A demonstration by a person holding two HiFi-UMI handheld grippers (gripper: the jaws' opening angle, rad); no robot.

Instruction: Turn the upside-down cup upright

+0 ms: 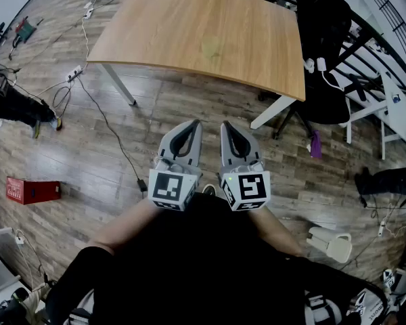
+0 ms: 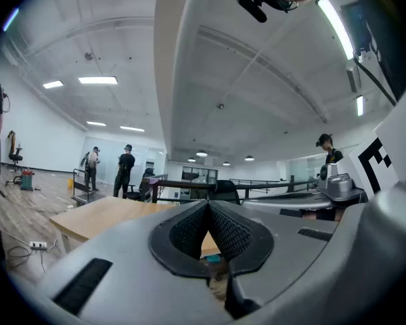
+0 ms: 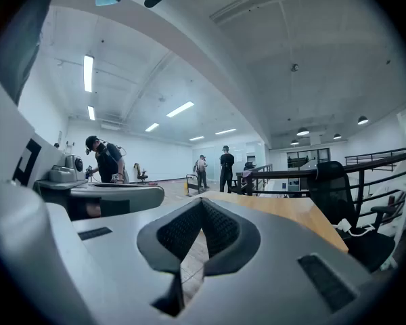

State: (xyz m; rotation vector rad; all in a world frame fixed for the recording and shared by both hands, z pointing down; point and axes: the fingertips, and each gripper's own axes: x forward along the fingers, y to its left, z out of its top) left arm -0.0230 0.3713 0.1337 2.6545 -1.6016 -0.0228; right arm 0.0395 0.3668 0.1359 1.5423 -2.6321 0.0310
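I see no clear cup in any view. Only a faint yellowish patch [image 1: 214, 46] shows on the wooden table [image 1: 162, 26], and I cannot tell what it is. My left gripper [image 1: 193, 124] and right gripper [image 1: 228, 126] are held side by side over the wood floor, short of the table's near edge and pointing toward it. Both are shut with nothing between the pads. In the left gripper view the left gripper [image 2: 208, 206] has its ribbed pads pressed together, with the table [image 2: 101, 215] beyond. The right gripper view shows the right gripper [image 3: 201, 202] shut the same way before the table [image 3: 284, 212].
A black office chair [image 1: 325, 53] stands at the table's right end, with a metal railing [image 1: 386, 19] beyond. Cables and a power strip [image 1: 74, 73] run across the floor on the left. A red box [image 1: 32, 190] and a white jug [image 1: 330, 244] sit on the floor. People [image 2: 125, 171] stand far off.
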